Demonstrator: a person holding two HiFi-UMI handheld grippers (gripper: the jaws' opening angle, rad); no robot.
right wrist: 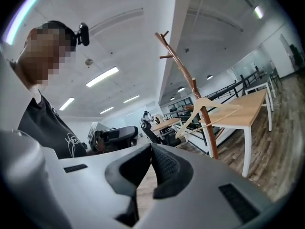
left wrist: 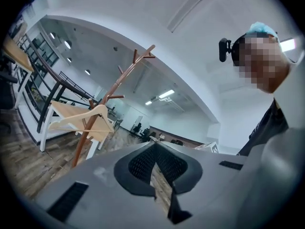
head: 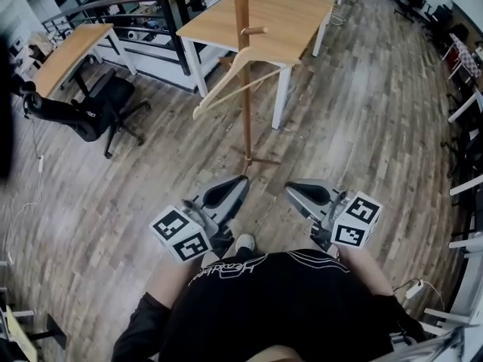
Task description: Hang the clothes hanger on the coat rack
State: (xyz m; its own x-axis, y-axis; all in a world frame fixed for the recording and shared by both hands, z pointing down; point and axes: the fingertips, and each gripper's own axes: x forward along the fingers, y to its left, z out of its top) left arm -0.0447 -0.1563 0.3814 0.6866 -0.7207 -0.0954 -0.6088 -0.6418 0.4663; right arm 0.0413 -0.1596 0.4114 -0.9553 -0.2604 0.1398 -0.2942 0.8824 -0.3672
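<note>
A pale wooden clothes hanger (head: 240, 72) hangs from a peg of the brown wooden coat rack (head: 244, 104), which stands on the floor ahead of me. The left gripper view shows the hanger (left wrist: 78, 119) on the rack (left wrist: 121, 80) at the left. In the right gripper view the hanger (right wrist: 209, 112) and rack (right wrist: 183, 70) are at the right. My left gripper (head: 241, 179) and right gripper (head: 290, 190) are held low in front of my body, short of the rack's foot. Both are shut, and neither the left gripper (left wrist: 155, 145) nor the right gripper (right wrist: 151, 147) holds anything.
A wooden table (head: 279, 13) with white legs stands just behind the rack. A black office chair (head: 94, 111) and a second table (head: 72, 51) are at the left, with a black railing (head: 143, 6) behind. White furniture lines the right edge.
</note>
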